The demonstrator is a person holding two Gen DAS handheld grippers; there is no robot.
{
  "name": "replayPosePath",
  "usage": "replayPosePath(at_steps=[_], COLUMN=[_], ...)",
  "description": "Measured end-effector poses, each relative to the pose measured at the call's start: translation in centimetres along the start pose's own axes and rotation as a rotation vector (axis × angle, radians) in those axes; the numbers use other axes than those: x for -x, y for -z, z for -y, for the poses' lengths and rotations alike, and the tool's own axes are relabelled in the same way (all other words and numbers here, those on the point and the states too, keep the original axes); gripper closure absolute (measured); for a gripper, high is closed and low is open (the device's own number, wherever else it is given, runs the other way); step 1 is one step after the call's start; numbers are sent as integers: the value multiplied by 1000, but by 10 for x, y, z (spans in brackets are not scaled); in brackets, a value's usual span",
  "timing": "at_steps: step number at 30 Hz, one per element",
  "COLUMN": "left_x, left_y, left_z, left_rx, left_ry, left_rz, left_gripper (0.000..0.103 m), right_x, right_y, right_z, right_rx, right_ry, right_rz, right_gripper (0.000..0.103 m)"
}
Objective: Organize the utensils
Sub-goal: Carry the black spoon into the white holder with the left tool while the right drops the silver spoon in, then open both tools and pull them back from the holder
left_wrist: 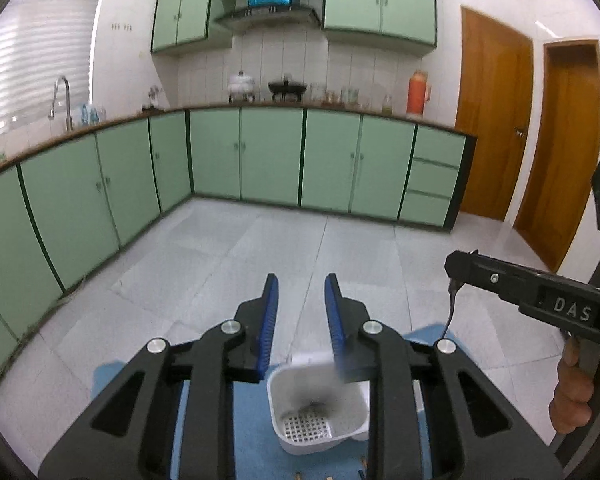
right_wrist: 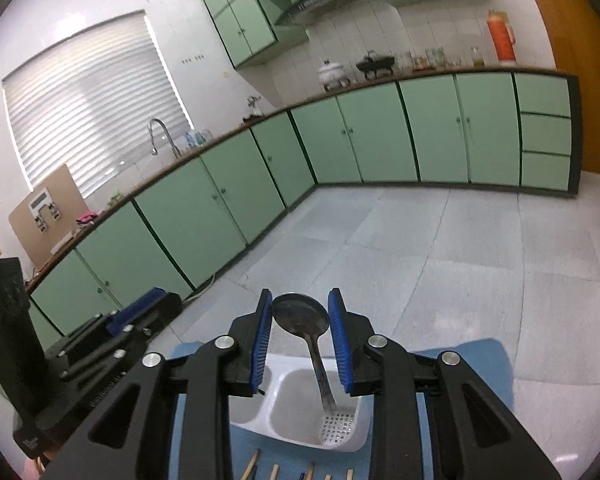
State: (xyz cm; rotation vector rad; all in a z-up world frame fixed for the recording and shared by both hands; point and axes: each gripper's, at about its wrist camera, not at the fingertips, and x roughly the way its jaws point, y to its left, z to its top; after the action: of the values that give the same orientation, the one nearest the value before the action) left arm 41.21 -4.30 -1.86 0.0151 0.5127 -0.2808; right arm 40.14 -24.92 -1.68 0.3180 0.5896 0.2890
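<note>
Left wrist – right gripper (left_wrist: 458, 270) – "DAS"

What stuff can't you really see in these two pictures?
- Wooden sticks, right wrist view: cut off by the bottom edge, so what they are is unclear.
- Spoon, left wrist view: only a thin part shows below the right hand-held gripper.
- White holder, left wrist view: a dark blur inside hides its contents.
- Jars on the far counter: too small to identify.
</note>
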Motion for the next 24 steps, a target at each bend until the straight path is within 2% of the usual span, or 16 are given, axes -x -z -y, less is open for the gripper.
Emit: replayPosePath(at_steps=[3,7,10,12,14,19,24], left_x=[-12,-8,-3,3,11,33,65], left_y=[13,23,24,24,25,32,52], left_z=[-9,-21,-25,-26,-27,-28,-27], left_rx=[18,41,44,43,52,55,46], left_ry=[-2,-9,-14,-18,-23,-28,-36], left_rz=[-34,-37,-38,-29,-20,-12,-21], left_gripper=[80,79,74,70,61,53,45], right_x=[-14,-21,-25,-20,-12,14,44], right_y=[14,29,38,41,43,47,65], right_z=[4,9,12,13,13,19,21], right_rx=[-12,-14,-22,-26,-36,-49,-62], right_ry=[-14,-14,-14,-19,-24,-35,-22], right_rz=[-29,-53,-71,-67,-53,-25,-4], right_gripper=[75,75,74,73,73,73,67])
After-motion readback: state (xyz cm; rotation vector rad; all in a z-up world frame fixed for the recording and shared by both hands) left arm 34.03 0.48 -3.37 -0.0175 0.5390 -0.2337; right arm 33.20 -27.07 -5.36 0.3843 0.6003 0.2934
